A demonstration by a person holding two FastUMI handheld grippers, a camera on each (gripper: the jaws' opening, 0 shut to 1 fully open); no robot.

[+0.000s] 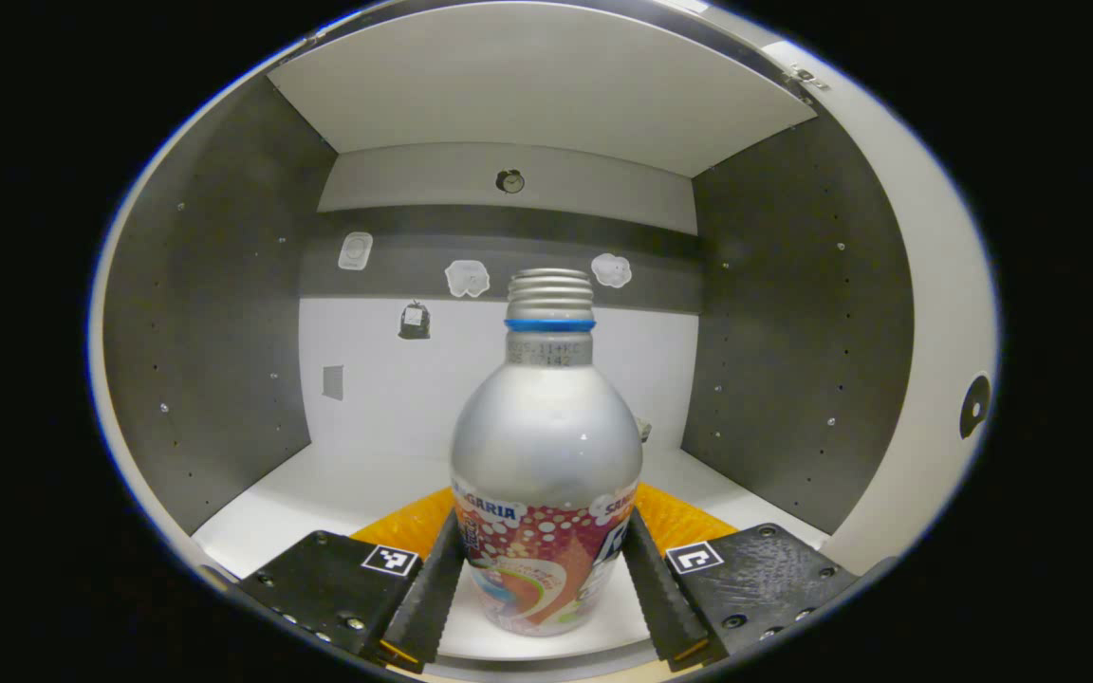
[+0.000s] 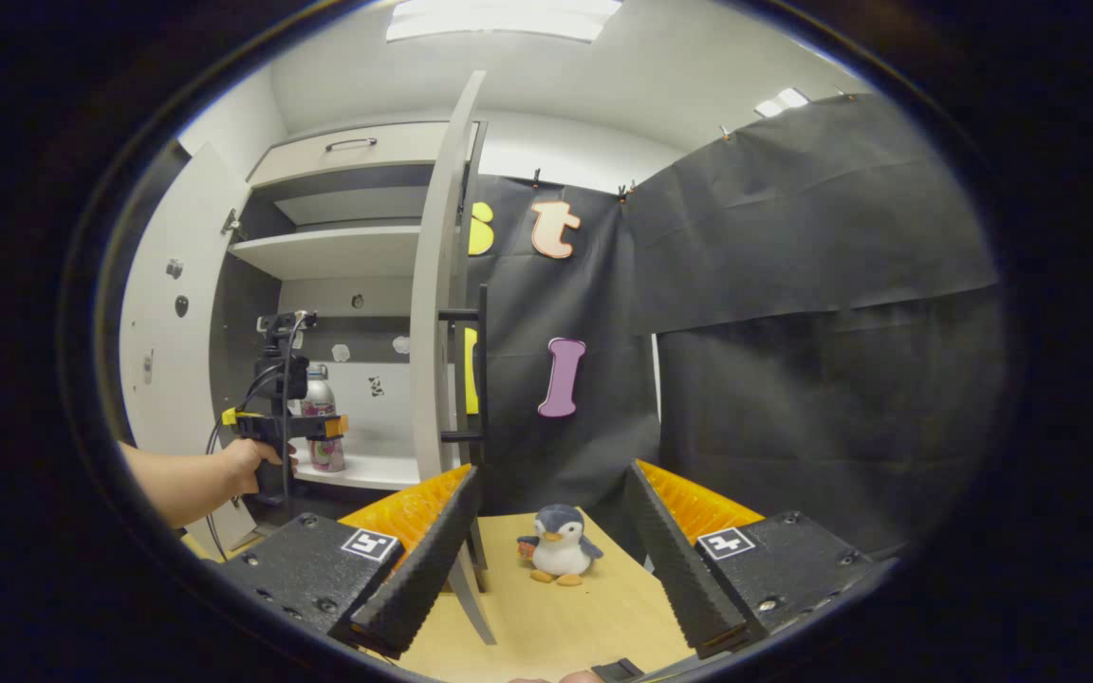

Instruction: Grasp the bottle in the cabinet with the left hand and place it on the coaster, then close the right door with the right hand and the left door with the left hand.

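While the bottle [image 1: 546, 446] stands upright on the cabinet's white shelf [image 1: 319, 493], the left gripper [image 1: 543, 579] has its ribbed fingers [image 1: 428, 588] against the label on either side, apparently clamped on the lower body, though how firmly cannot be told. Gripped this low, a tall uncapped bottle could tip or slide in the pads when lifted, and its neck might clip the shelf above [image 1: 527, 85] on the way out. From the right gripper view, a hand [image 2: 248, 465] holds that tool inside the cabinet between the left door [image 2: 162, 332] and the right door [image 2: 437, 313]. The right gripper [image 2: 546, 550] waits with jaws spread wide over the wooden table [image 2: 556, 617], near a toy penguin [image 2: 558, 545].
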